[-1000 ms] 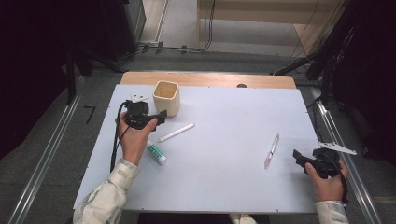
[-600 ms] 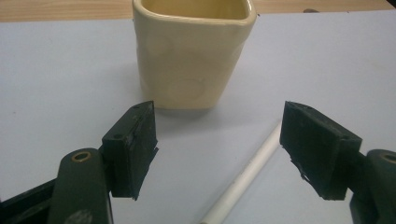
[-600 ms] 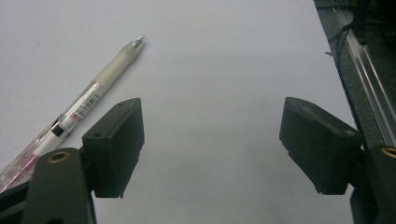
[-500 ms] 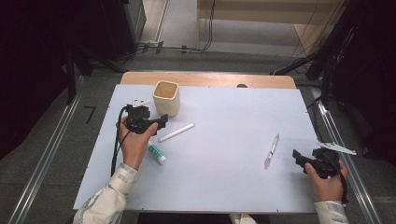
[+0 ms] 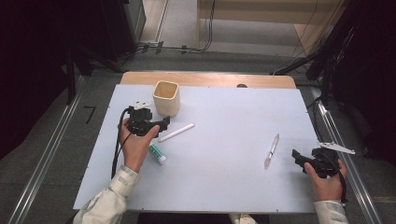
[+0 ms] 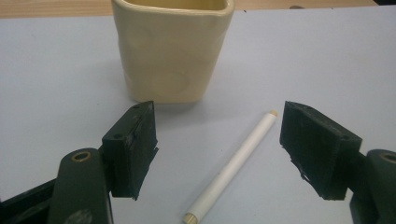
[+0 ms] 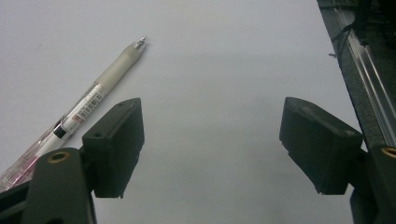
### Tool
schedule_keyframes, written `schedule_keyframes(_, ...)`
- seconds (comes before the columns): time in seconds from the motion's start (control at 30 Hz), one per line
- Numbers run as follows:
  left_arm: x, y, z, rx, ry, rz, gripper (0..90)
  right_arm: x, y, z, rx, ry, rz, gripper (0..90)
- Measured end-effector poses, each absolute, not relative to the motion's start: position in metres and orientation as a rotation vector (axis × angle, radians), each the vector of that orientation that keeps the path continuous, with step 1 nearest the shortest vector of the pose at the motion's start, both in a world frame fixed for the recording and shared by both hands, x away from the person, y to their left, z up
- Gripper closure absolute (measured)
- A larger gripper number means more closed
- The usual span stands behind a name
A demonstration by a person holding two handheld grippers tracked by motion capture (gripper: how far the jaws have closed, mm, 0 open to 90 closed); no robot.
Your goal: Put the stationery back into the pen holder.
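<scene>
While spread, left hand-held gripper [image 6: 217, 154] straddles white stick [image 6: 233, 168] (cup [image 6: 170, 46] near); right hand-held gripper [image 7: 212, 149] spread.

I see the white marker [image 6: 236, 165] lying flat on the pale table, a slim white stick with small tan caps at both ends, set on a slant with its far end pointing up and to the right in the left gripper view. It lies just in front of the cream cup [image 6: 172, 46], which stands upright with rounded corners and its open mouth upward; the two sit close but apart
</scene>
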State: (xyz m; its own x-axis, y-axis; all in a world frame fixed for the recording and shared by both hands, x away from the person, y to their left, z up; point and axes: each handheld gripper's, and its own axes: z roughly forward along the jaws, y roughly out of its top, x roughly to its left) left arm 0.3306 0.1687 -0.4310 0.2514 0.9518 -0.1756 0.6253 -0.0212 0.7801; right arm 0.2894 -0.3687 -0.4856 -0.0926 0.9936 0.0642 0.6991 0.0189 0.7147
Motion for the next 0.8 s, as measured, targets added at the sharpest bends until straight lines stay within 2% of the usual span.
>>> schedule_keyframes(0.8,0.331,0.163,-0.442,1.780,1.446,0.484,27.3,0.289,-0.368,-0.485,1.722,1.841,0.837,20.7)
